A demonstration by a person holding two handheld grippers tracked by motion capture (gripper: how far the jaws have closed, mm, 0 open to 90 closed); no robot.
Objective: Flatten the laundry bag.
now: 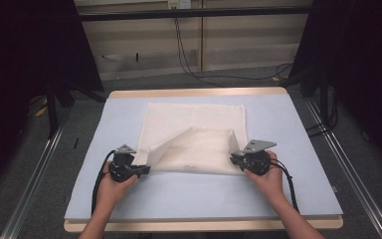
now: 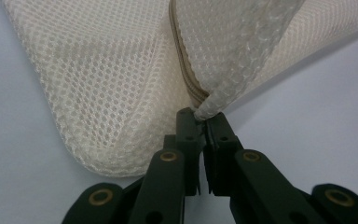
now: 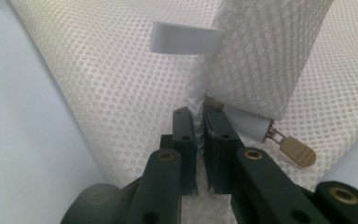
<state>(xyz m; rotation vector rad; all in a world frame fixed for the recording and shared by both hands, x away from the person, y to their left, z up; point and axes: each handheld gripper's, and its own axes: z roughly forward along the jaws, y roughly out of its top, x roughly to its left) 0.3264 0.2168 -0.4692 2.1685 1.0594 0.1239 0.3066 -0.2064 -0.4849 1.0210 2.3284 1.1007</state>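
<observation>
A white mesh bag (image 1: 194, 124) lies on the light blue table mat (image 1: 298, 164); its near edge is raised and folded back over the rest. My left gripper (image 1: 146, 169) is at the bag's near left corner. In the left gripper view the gripper (image 2: 204, 116) is shut on a pinch of the mesh bag (image 2: 112, 84) beside the tan zipper (image 2: 184, 60). My right gripper (image 1: 233, 158) is at the near right corner. In the right gripper view the gripper (image 3: 199, 116) is shut on a fold of the mesh bag (image 3: 121, 79), next to the tan zipper pull (image 3: 298, 153) and a white tab (image 3: 184, 38).
The mat lies on a wooden tabletop (image 1: 199, 92) with bare blue surface to both sides of the bag and in front of it. Black cables (image 1: 189, 59) run over the grey floor behind the table. Dark curtains (image 1: 25, 64) stand at both sides.
</observation>
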